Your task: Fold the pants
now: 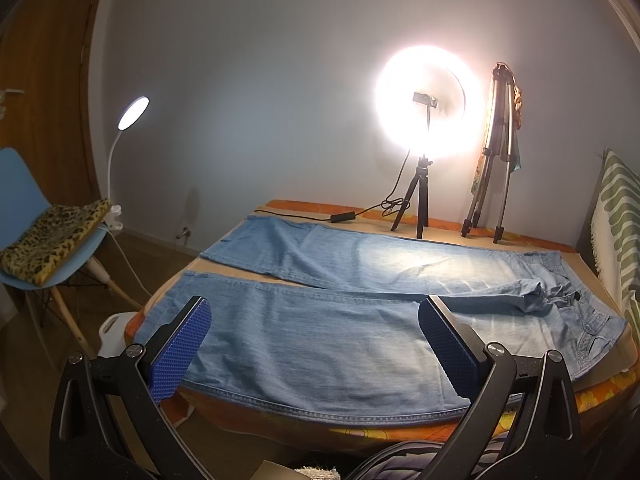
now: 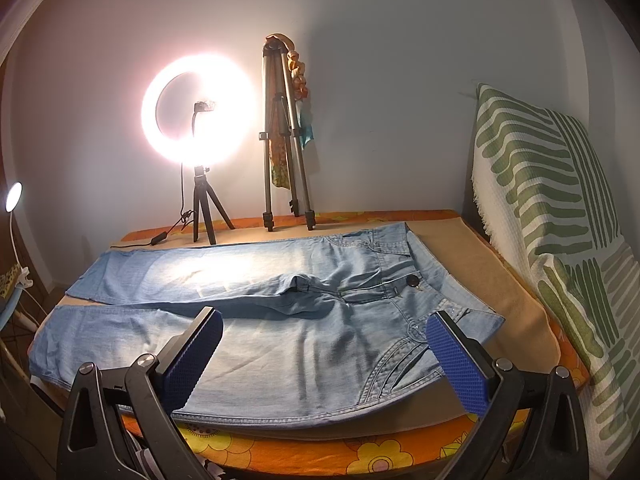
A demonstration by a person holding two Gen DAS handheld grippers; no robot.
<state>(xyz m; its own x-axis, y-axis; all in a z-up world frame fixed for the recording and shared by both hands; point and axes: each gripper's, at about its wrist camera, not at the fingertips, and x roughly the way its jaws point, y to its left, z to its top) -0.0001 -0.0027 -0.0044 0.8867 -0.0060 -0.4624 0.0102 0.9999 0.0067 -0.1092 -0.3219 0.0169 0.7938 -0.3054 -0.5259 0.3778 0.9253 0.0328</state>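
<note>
Light blue jeans [image 1: 360,320] lie spread flat on the table, both legs side by side pointing left, the waist with its dark button [image 2: 413,280] at the right. My left gripper [image 1: 316,344] is open and empty, hovering above the near leg close to the front edge. My right gripper [image 2: 324,356] is open and empty, hovering above the hip and pocket area of the jeans [image 2: 280,320] near the front edge.
A lit ring light on a small tripod [image 1: 420,104] and a folded tripod [image 1: 496,152] stand at the table's back edge, with a cable [image 1: 344,216]. A green-striped cushion [image 2: 552,208] leans at the right. A blue chair [image 1: 36,216] and a desk lamp [image 1: 134,112] stand at the left.
</note>
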